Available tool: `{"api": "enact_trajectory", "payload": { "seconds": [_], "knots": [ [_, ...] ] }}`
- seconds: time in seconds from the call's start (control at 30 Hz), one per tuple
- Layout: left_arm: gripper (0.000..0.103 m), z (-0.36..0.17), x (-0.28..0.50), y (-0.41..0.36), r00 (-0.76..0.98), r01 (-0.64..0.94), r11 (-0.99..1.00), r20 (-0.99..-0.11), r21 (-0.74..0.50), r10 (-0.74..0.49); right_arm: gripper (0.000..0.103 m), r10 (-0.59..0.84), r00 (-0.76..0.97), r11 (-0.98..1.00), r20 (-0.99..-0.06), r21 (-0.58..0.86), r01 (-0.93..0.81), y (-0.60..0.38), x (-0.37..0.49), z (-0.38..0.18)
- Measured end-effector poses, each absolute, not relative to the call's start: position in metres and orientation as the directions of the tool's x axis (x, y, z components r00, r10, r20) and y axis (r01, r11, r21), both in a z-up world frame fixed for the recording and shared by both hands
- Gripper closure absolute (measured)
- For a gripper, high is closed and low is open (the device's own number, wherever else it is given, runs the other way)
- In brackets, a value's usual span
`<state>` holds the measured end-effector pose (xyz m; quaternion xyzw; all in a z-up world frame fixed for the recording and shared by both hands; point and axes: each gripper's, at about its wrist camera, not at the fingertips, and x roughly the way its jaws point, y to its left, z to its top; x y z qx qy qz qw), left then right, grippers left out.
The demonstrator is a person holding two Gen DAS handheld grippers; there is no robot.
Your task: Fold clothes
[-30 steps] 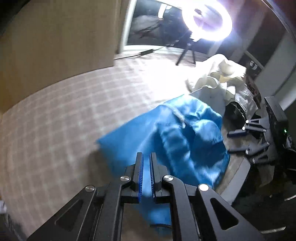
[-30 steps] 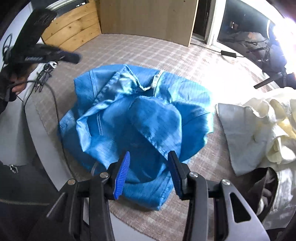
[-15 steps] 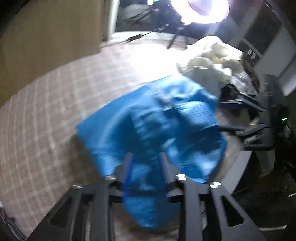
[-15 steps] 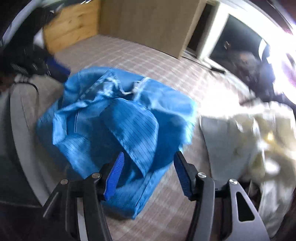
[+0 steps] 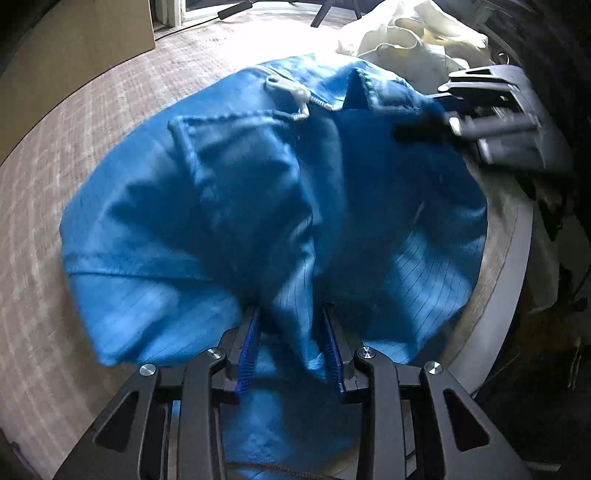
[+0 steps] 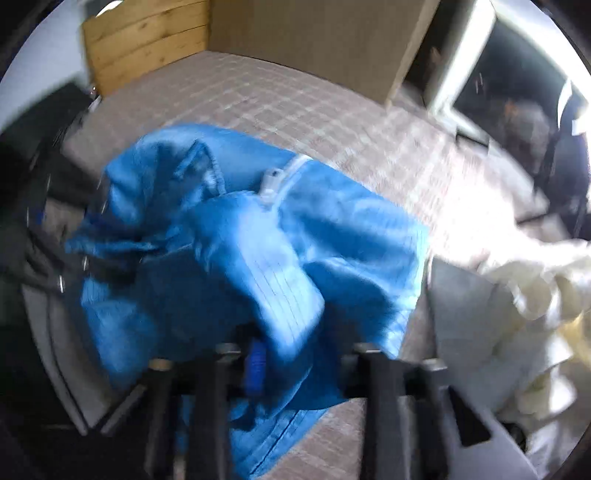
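Left hand-held gripper (image 5: 291, 339) closing around our blue garment's (image 5: 229, 206) fold; only its view is sharp. Right hand-held gripper (image 6: 295, 354), blurred, seems to be closing on cloth too.

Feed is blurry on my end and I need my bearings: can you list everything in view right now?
blue zip garment: one, blue, crumpled at table's near edge
white zipper: one, white, on the garment's top
pale clothes pile: one heap, cream-white, beyond the garment
checked tablecloth: one, grey-brown, covers table
wooden boards: one panel, light wood, far corner
left gripper: black with blue pads, closing, garment fold between
right gripper: black, blurred, closing, garment between
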<state>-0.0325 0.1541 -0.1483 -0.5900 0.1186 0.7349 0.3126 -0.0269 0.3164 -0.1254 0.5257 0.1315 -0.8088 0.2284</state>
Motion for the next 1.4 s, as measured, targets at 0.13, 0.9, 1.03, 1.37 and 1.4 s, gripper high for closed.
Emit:
{"api": "enact_trajectory", "payload": {
  "seconds": [0.13, 0.9, 1.03, 1.37, 1.4],
  "knots": [
    [0.073, -0.128, -0.028, 0.147, -0.146, -0.587, -0.786, -0.929, -0.197, 0.341, 0.092, -0.399, -0.222, -0.876, -0.889, 0.298, 0.380, 0.347, -0.041, -0.132],
    [0.075, -0.138, -0.008, 0.204, -0.191, -0.538, -0.824, -0.927, -0.178, 0.324, 0.096, -0.428, -0.141, -0.720, -0.893, 0.242, 0.651, 0.343, -0.033, -0.117],
    [0.076, -0.137, -0.006, 0.204, -0.203, -0.537, -0.829, -0.930, -0.156, 0.307, 0.096, -0.589, -0.017, -0.668, -0.808, 0.475, 0.573, 0.369, -0.041, -0.119],
    [0.076, -0.132, -0.007, 0.200, -0.215, -0.508, -0.852, -0.938, -0.130, 0.272, 0.074, -0.400, -0.184, -0.660, -0.898, 0.143, 0.738, 0.332, -0.056, -0.108],
    [0.075, -0.132, -0.007, 0.200, -0.216, -0.505, -0.853, -0.938, -0.130, 0.271, 0.074, -0.404, -0.159, -0.648, -0.901, 0.159, 0.745, 0.330, -0.060, -0.111]
  ]
}}
